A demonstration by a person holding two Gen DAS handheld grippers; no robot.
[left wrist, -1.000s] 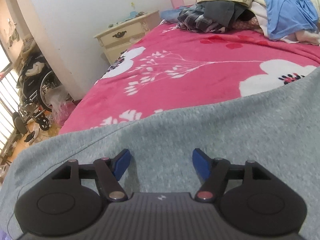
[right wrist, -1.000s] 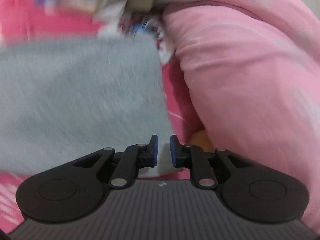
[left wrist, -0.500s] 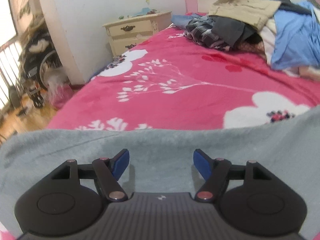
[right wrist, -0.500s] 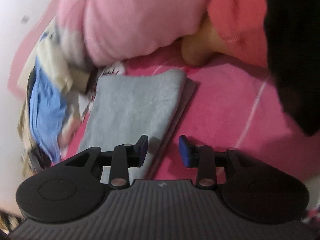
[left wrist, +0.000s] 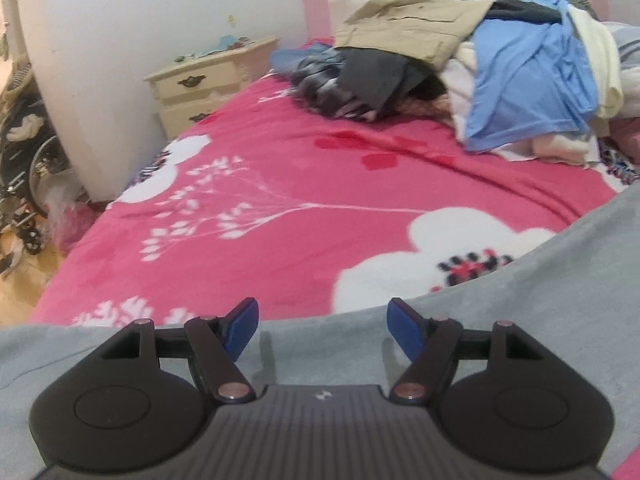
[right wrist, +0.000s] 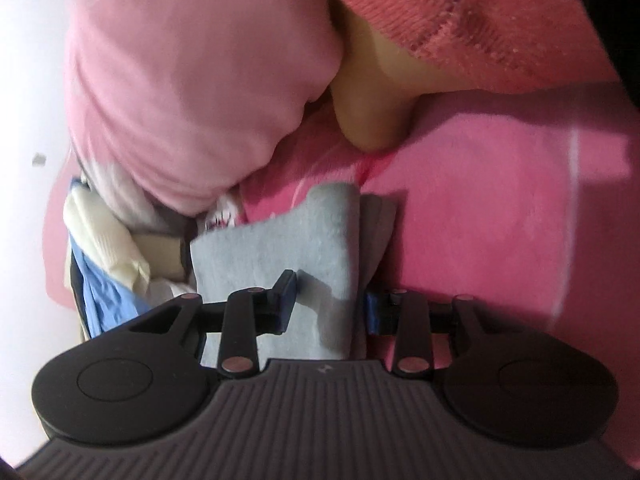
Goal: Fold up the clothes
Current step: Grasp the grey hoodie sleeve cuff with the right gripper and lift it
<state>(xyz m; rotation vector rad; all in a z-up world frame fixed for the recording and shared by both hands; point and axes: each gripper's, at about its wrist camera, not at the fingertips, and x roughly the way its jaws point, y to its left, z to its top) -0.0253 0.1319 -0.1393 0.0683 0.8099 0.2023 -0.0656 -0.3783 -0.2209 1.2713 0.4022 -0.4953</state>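
While the left gripper (left wrist: 323,322) stays spread wide over the grey garment (left wrist: 540,312) on the bed (left wrist: 280,184), the right gripper (right wrist: 329,307) has dropped closer, its jaws now wider, straddling the garment's folded edge.

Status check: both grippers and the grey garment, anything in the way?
Left gripper open, over grey garment. Right gripper open, straddling its folded edge. Unfolded clothes pile at the bed's far end, pink bedding close by.
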